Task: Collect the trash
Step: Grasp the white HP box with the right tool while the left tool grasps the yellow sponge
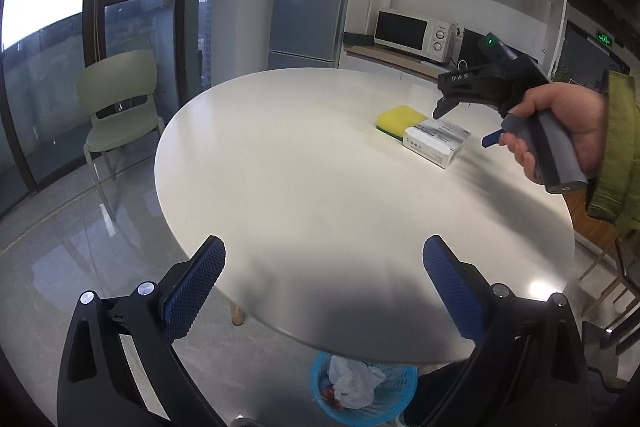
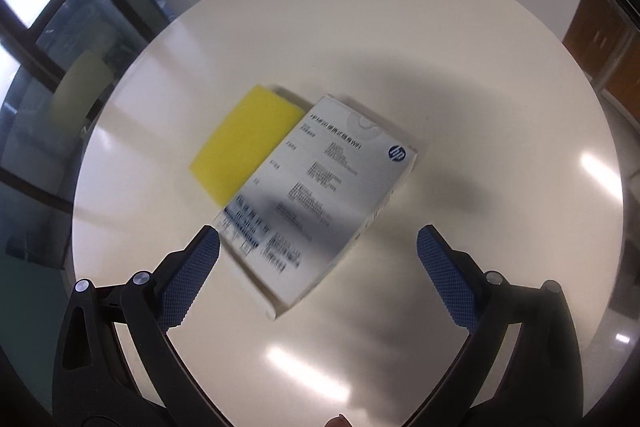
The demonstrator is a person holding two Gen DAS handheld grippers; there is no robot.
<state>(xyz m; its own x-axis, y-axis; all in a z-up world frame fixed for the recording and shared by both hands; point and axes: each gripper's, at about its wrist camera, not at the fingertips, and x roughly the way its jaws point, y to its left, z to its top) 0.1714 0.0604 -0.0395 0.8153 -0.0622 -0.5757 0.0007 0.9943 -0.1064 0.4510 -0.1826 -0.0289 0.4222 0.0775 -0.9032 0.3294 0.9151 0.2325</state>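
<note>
Hovering: the right gripper (image 2: 318,251) hung above the white box (image 2: 320,195), pointing down at it, fingers spread wide and grasping nothing
Left gripper: the left gripper (image 1: 324,263) sat over the near edge of the round table (image 1: 320,187), blue pads (image 1: 196,287) well apart, nothing between them
White box: flat on the tabletop toward its far right side, printed label up, round blue logo at one corner
Yellow sponge: the yellow sponge (image 2: 244,143) lay just beside the box on its window side; touching or not, I could not tell
Hand: a hand (image 1: 560,127) in a green sleeve (image 1: 620,147) gripped the right tool's grey handle
Blue basket: the blue basket (image 1: 364,387) stood on the floor under the table's near edge, crumpled white plastic inside
Room: green chair (image 1: 120,107) by the window, microwave (image 1: 412,35) on the far counter
</note>
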